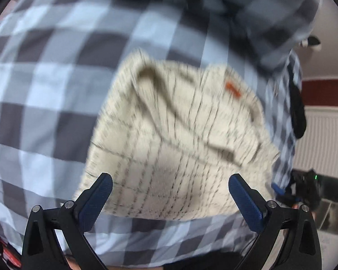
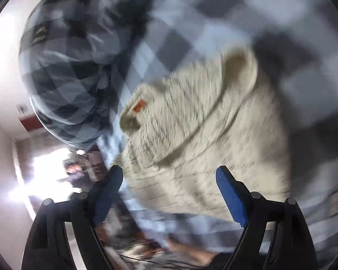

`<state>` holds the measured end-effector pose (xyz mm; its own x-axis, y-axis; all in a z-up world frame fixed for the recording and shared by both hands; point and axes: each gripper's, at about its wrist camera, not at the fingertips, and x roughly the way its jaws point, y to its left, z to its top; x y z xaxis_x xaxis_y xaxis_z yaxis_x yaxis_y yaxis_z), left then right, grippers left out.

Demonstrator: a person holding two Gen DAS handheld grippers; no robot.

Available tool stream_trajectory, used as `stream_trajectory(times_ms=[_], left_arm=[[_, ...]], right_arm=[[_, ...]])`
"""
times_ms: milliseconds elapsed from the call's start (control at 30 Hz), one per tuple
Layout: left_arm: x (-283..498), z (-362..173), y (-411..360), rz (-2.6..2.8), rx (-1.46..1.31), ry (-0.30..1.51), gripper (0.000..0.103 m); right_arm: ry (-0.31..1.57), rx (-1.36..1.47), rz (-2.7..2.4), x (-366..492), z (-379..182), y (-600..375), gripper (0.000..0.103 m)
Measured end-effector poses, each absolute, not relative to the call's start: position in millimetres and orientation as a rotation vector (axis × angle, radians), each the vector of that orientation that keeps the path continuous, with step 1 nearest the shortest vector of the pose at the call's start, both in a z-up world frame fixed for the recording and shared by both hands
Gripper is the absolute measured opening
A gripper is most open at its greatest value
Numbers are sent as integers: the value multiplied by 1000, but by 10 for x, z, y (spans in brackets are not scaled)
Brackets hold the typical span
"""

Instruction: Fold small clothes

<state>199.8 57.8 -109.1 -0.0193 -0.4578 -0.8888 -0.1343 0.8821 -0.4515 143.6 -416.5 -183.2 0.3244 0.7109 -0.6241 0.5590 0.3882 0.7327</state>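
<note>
A small cream knitted garment (image 1: 178, 139) with thin dark grid lines and an orange tag (image 1: 232, 89) lies folded on a blue-and-grey checked bedcover (image 1: 45, 78). My left gripper (image 1: 170, 185) hovers over its near edge, jaws wide apart, blue pads clear of the cloth. In the right wrist view the same garment (image 2: 202, 139) fills the middle, its orange tag (image 2: 139, 106) at the left. My right gripper (image 2: 169, 180) stands open above the garment's near part with nothing pinched. Both views are motion-blurred.
A checked pillow (image 2: 67, 78) sits at the bed's end beside the garment, also seen as a pillow (image 1: 277, 22) at the upper right. A white radiator (image 1: 322, 139) and a dark red wall band (image 1: 324, 92) lie beyond the bed edge. Bright window light (image 2: 40, 175) glares low left.
</note>
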Motion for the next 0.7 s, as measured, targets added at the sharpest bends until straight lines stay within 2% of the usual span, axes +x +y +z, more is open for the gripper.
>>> stream_trajectory(times_ms=[133,300,700], left_arm=[[1990,-1378,395,-244,-450,1604,103],[2163,-1611,278,-215,-506,1592,103],[3100,-1473,180,-142,-515,1383,103]], right_arm=[[1363,1297,117,1550,-2194,-4012,82],[1344,1286,85,1781,-2355,-4020,82],[1141,1241,118,2452,-2099,-4130,82]])
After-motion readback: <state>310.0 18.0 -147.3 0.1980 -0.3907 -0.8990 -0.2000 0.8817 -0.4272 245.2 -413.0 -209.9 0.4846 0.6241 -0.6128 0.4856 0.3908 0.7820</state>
